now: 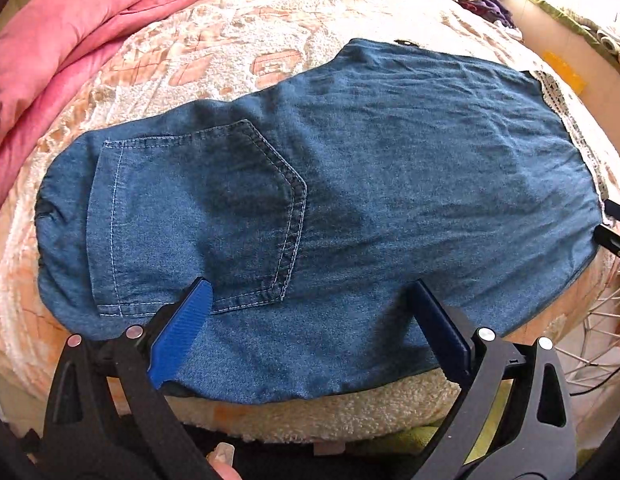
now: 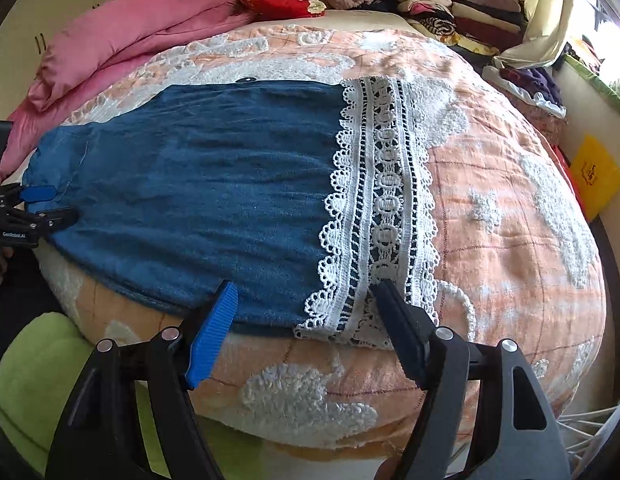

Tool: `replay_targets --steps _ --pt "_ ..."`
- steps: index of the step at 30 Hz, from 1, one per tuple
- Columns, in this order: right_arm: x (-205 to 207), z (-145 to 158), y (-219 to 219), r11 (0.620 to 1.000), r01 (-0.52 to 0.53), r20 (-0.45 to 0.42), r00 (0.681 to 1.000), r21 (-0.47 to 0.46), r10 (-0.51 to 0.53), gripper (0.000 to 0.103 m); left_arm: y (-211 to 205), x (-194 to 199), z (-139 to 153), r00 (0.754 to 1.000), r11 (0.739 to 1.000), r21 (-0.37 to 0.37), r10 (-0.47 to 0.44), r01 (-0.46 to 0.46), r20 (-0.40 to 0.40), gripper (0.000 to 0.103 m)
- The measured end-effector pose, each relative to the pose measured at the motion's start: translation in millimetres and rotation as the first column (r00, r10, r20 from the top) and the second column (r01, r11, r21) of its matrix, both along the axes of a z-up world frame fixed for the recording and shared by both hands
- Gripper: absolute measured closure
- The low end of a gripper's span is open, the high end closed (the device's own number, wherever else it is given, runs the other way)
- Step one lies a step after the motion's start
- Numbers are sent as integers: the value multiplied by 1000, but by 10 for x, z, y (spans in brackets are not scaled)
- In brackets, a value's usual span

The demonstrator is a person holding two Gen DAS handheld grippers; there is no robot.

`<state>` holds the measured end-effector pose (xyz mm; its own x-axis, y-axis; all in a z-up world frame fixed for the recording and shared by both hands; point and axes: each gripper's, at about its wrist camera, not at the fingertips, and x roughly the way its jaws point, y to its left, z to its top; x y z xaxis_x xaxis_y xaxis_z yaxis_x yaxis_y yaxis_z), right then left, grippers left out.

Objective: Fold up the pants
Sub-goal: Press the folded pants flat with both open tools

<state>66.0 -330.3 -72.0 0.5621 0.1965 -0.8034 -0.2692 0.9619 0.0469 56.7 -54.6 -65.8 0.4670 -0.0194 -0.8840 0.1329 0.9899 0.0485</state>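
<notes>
Blue denim pants [image 1: 349, 184] lie flat across the bed, with a back pocket [image 1: 198, 216] towards the waist end on the left. Their leg ends carry a white lace hem [image 2: 385, 208]. My left gripper [image 1: 310, 286] is open, its fingers spread over the near edge of the pants beside the pocket, holding nothing. My right gripper [image 2: 306, 286] is open too and straddles the near corner where denim meets lace. Each gripper shows in the other's view: the left gripper [image 2: 58, 204] at the waist end, the right gripper [image 1: 613, 228] at the hem end.
The pants rest on a peach and white tufted bedspread [image 2: 489, 216]. A pink quilt [image 2: 122, 44] is bunched at the far left. Folded clothes [image 2: 461, 12] are stacked at the back right. A green cushion [image 2: 34, 368] and a wire rack [image 1: 605, 336] sit below the bed's near edge.
</notes>
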Motion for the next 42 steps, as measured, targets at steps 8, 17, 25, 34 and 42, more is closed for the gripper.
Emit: replay_targets --steps 8,17,25,34,42 --pt "-76 268 -102 994 26 7 1000 103 -27 19 65 -117 222 999 998 -58 17 -14 47 10" --pt "-177 410 -32 995 2 30 1000 103 -5 19 120 -232 466 994 996 -82 29 -20 107 10" --pt "-263 611 -22 993 -13 85 996 115 3 18 108 -338 648 988 995 -97 25 -10 152 10" --pt "-366 833 -143 990 -7 147 989 139 -14 18 -10 -403 830 982 995 -94 0 19 189 10" --pt "-432 988 -283 988 13 195 980 154 -44 18 -139 -375 1004 976 993 -107 -22 47 216 10"
